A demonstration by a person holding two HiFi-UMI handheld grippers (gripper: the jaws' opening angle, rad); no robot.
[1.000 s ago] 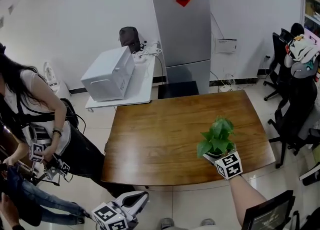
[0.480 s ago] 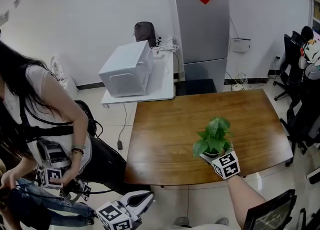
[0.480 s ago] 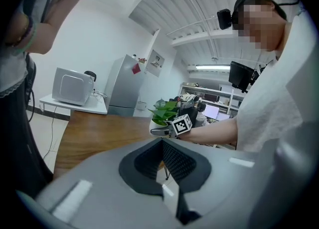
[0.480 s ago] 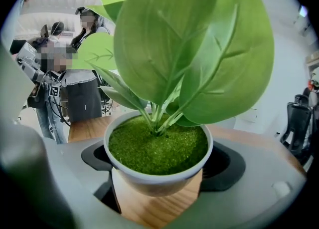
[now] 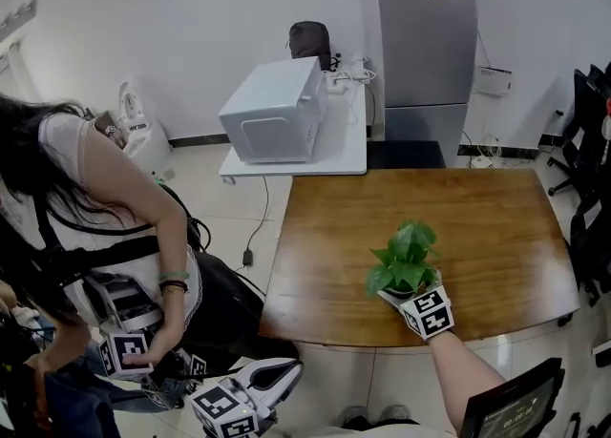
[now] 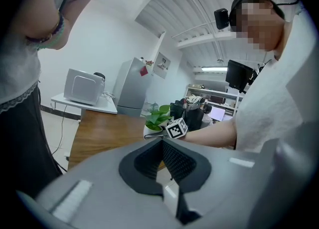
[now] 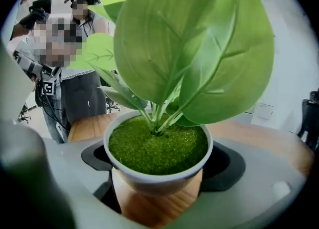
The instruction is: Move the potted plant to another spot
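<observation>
First, left gripper: below the table's front edge, off its left corner; jaws drawn together, nothing between them.
Right gripper: jaws set wide, clamped on the pot from both sides.
Potted plant: broad glossy green leaves on pale stems, mossy green fill, white rim; near the middle of the table's front edge.
Change: a second ago the potted plant was nearer the front right corner; it has shifted left along that edge.
</observation>
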